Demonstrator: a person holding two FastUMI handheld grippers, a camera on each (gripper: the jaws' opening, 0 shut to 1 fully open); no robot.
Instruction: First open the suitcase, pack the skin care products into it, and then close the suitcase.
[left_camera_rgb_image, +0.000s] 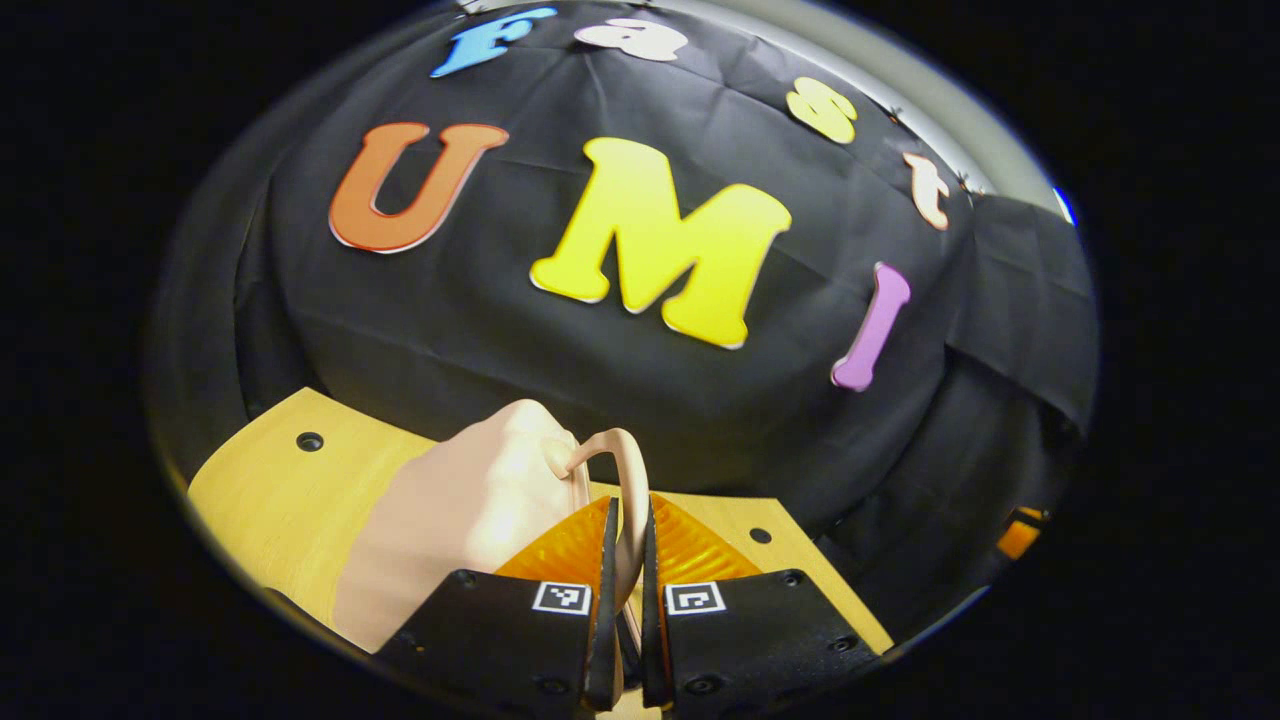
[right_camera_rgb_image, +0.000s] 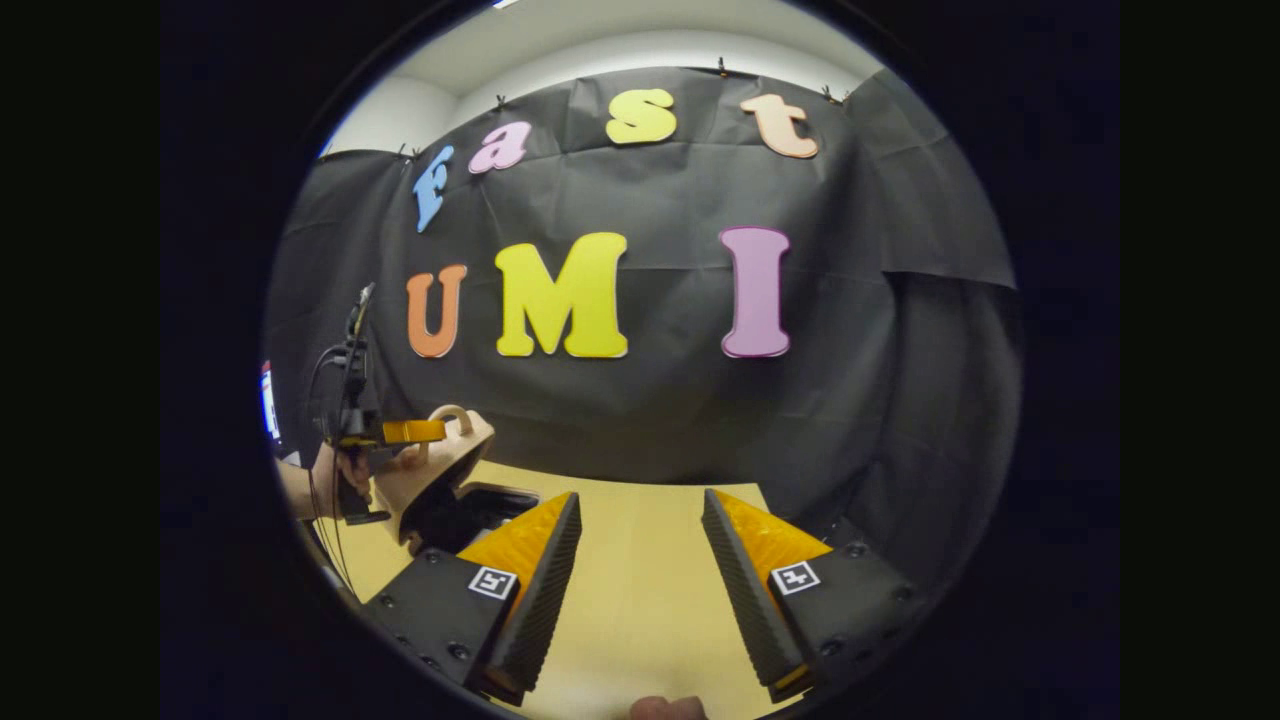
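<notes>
One suitcase (right_camera_rgb_image: 437, 470), small and beige-pink, sits at the near left part of the wooden table (right_camera_rgb_image: 640, 580) in the right gripper view, its lid raised and tilted so that a dark opening shows beneath it. One curved handle (left_camera_rgb_image: 628, 500) arches off the lid's top edge. In the left gripper view the lid's rounded shell (left_camera_rgb_image: 470, 520) rises just beyond the fingers, and the handle loop runs down between them.

The left gripper (left_camera_rgb_image: 628, 560) has its two fingers pressed close together, pinching the thin handle strap from both sides. Seen from the right gripper view, that same gripper (right_camera_rgb_image: 400, 432) reaches the lid from the left, held by one hand (right_camera_rgb_image: 335, 470) with a bare forearm behind it (a cable loops up from the tool's body).

The right gripper (right_camera_rgb_image: 640, 560) hovers over bare tabletop with its two fingers spread wide apart and nothing between them; it stands well apart from the suitcase, to the right.

The suitcase's interior is too dark to make out, and its lower half is partly hidden behind the right gripper's finger. Two bolt holes (left_camera_rgb_image: 309, 441) show in the table in the left gripper view. At the bottom edge of the right gripper view, something small and rounded (right_camera_rgb_image: 668, 708) is cut off; what it is cannot be told.
</notes>
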